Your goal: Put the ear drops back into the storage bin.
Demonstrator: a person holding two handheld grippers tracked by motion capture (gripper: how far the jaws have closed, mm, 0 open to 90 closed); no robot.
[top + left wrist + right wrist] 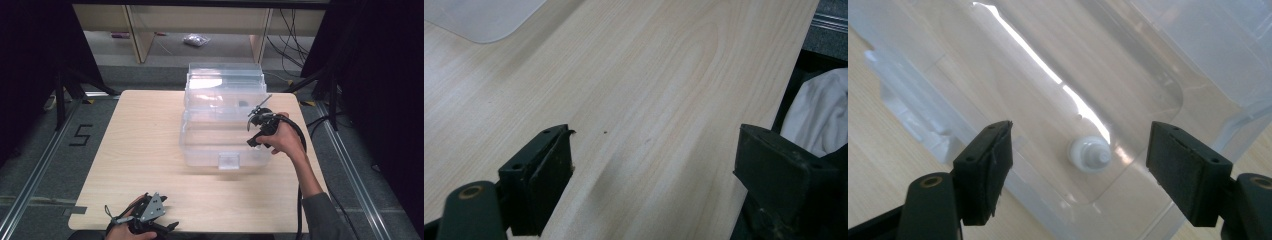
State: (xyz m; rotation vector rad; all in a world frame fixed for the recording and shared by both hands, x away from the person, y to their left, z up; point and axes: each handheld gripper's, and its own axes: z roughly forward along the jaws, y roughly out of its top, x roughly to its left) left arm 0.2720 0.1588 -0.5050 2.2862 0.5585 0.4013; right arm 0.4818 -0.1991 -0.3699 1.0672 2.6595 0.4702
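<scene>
We see a light wooden table (145,150) standing on grey carpet. On the floor to its left a black "5" (80,135) is marked beside a metal rail (35,170). Beyond the far edge stand pale wooden shelf legs (140,35), with a small crumpled plastic bag (196,40) on the floor between them. Black cables (290,40) trail down at the far right. In the left gripper view, white cloth (819,115) lies just off the table's edge.

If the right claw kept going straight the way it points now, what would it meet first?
Probably the small white cap-like piece lying on the floor of the clear plastic box, which sits between the open right claw jaws; depth is hard to judge.
</scene>
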